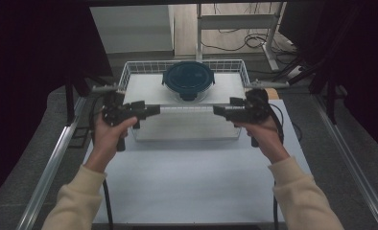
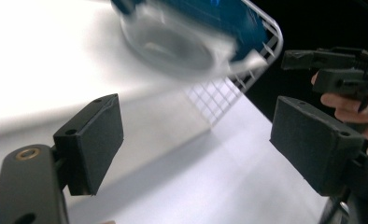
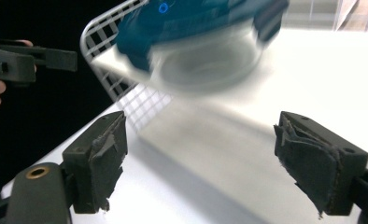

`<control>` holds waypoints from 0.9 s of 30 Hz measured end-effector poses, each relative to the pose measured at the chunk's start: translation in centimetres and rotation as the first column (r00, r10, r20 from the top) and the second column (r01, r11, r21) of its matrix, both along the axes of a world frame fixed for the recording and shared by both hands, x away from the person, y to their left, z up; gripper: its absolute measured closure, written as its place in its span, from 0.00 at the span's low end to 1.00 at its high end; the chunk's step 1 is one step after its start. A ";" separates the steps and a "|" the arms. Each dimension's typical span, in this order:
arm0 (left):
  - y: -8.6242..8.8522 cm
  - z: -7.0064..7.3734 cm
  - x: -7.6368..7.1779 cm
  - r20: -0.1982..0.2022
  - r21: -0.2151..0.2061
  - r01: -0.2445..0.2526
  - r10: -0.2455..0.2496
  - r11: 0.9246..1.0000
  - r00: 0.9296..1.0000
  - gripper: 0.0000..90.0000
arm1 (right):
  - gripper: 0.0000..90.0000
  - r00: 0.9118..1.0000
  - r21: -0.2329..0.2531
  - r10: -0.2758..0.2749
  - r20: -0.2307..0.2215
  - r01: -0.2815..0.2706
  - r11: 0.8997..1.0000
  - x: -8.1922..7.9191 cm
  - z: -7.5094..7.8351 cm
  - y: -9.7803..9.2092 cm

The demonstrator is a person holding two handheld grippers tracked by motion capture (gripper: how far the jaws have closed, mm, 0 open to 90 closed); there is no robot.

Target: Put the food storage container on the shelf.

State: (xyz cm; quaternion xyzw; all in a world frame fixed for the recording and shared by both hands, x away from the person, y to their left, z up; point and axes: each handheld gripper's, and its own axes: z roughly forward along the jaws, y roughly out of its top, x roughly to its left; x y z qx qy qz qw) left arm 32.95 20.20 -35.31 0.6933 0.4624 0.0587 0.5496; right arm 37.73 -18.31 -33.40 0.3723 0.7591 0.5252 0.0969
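Observation:
A round glass container with a dark blue lid [image 1: 188,79] stands at the back of a white wire basket [image 1: 129,72] on the table. My left gripper [image 1: 152,110] and right gripper [image 1: 219,110] hover over the basket's front part, tips pointing at each other, both open and empty. In the left gripper view the container [image 2: 187,32] is blurred, up ahead of the left gripper [image 2: 198,130], with the right gripper [image 2: 331,65] at far right. From the right gripper [image 3: 201,135] the container [image 3: 201,42] lies ahead, and the left gripper [image 3: 28,58] shows at the left.
The basket stands on a white table top [image 1: 192,182] with bare room in front of it. Metal rails [image 1: 53,167] run along both sides. Behind the table are a desk frame [image 1: 235,21] and cables on the floor.

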 end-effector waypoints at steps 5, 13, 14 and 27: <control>0.7 -3.7 -4.2 0.000 0.015 0.030 -0.030 0.999 1.000 0.20 | 0.20 1.000 -0.015 0.023 -0.002 -0.023 1.000 -3.8 -2.6 -2.0; 1.2 -8.6 -8.0 -0.031 0.079 0.018 -0.015 0.997 0.999 0.21 | 0.21 0.999 -0.046 0.054 -0.005 -0.054 0.997 -8.5 -6.3 -3.7; 1.3 -9.1 -8.3 -0.031 0.086 0.006 -0.003 0.996 1.000 0.21 | 0.21 0.999 -0.047 0.049 -0.014 -0.050 0.998 -9.3 -7.2 -4.2; 0.4 -14.0 -10.5 -0.107 0.193 0.048 -0.028 0.980 0.994 0.25 | 0.22 0.996 -0.161 0.021 -0.091 -0.036 0.986 -10.8 -14.1 -4.5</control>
